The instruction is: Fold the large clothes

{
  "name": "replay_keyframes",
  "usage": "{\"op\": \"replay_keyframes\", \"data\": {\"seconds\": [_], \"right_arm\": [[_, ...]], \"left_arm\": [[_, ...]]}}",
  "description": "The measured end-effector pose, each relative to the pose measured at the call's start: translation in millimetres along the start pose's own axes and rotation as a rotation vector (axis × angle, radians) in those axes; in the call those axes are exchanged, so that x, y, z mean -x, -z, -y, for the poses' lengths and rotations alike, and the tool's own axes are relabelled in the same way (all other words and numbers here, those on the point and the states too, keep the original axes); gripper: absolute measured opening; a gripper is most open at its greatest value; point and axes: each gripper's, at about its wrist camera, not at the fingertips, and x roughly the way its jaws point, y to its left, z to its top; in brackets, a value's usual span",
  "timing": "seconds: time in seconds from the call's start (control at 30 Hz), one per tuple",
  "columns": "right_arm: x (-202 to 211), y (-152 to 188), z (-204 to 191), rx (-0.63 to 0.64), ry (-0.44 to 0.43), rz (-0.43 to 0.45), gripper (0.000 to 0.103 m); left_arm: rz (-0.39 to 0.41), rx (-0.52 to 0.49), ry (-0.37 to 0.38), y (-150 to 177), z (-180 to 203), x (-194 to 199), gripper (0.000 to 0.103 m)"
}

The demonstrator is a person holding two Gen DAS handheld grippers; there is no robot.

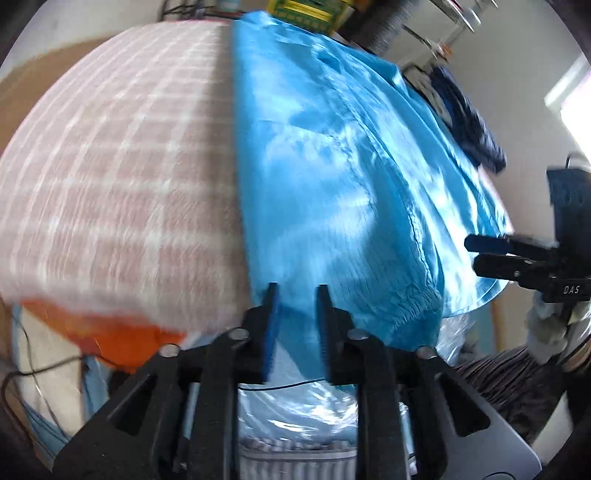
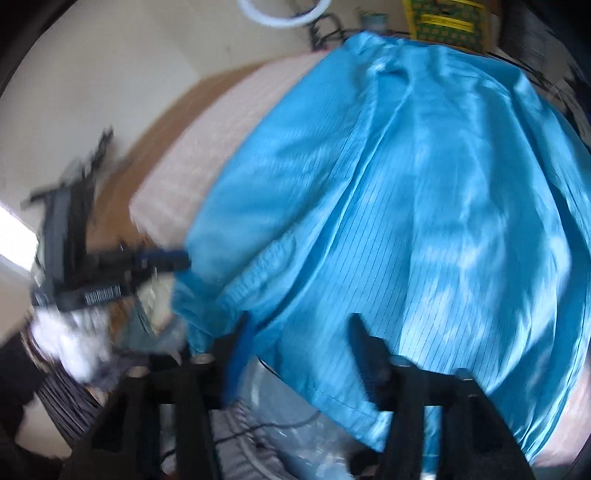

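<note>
While both views blur at the edges, the scene reads as follows.

Garment: one shiny blue garment (image 1: pixel 332 155) with fine dark pinstripes lies spread over the right part of a pink checked cloth (image 1: pixel 122 155), its near hem hanging past the surface's near edge.

Edges: in the left wrist view the garment's long left edge runs straight from far to near, with bare checked cloth wide open to its left. Its gathered cuff sits at the near right, over the edge.

Open room: the checked cloth left of the garment is bare up to its far edge; an orange patch (image 1: pixel 110 339) shows under the cloth's near edge.

Left gripper (image 1: pixel 297 291): jaws a small gap apart over the garment's near edge; whether any fabric lies between them cannot be told, and nothing looks clamped.

Right gripper (image 2: pixel 299 325): jaws wide apart above the near hem, no fabric pinched between them.

Left view only: the dark blue clothes heap (image 1: pixel 469 122) beyond the garment's right side, and the right gripper coming in from the right, by the cuff.

Right view only: the white ring (image 2: pixel 284 14) at the far wall, and the left gripper at the left, its tips at the garment's left corner.

Both views: a yellow-green patterned box (image 2: pixel 447 22) at the far end.

Count: one garment, one checked cloth, two grippers, one box.
</note>
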Motion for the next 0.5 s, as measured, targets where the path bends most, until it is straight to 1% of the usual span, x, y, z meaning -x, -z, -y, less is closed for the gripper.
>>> {"op": "replay_keyframes", "data": {"seconds": [0.03, 0.07, 0.1, 0.17, 0.2, 0.27, 0.3, 0.33, 0.37, 0.4, 0.43, 0.47, 0.5], "right_arm": [[0, 0, 3, -0.022, -0.016, 0.002, 0.073], [-3, -1, 5, -0.052, -0.036, -0.005, 0.073], [-8, -2, 6, -0.071, -0.048, -0.014, 0.073], [-14, -4, 11, -0.116, -0.071, -0.032, 0.073], [-18, -5, 12, -0.138, -0.096, -0.039, 0.073], [-26, -6, 11, -0.165, -0.130, -0.051, 0.073], [-32, -9, 6, -0.171, -0.134, -0.058, 0.071], [-37, -9, 5, -0.171, -0.133, -0.070, 0.065], [-41, -9, 1, -0.167, -0.135, -0.085, 0.056], [-44, -7, -1, -0.162, -0.139, -0.097, 0.050], [-49, -6, -3, -0.157, -0.145, -0.107, 0.037], [-53, -5, -7, -0.150, -0.149, -0.115, 0.034], [-54, -5, -8, -0.148, -0.149, -0.108, 0.028]], "left_arm": [[0.008, 0.060, 0.013, 6, -8, 2, 0.037], [0.008, 0.097, 0.028, 9, -12, 3, 0.041], [-0.002, 0.149, 0.058, 14, -20, 2, 0.043], [-0.032, 0.247, 0.117, 21, -33, -5, 0.051], [-0.041, 0.294, 0.142, 24, -39, -10, 0.052], [-0.050, 0.329, 0.182, 26, -43, -19, 0.052], [-0.056, 0.342, 0.208, 28, -46, -22, 0.051], [-0.064, 0.352, 0.226, 27, -47, -25, 0.051], [-0.074, 0.360, 0.245, 27, -47, -29, 0.038], [-0.087, 0.357, 0.254, 27, -47, -31, 0.025], [-0.098, 0.349, 0.249, 25, -45, -33, 0.008], [-0.096, 0.334, 0.239, 23, -42, -31, 0.006], [-0.082, 0.311, 0.223, 20, -37, -26, 0.004]]}}
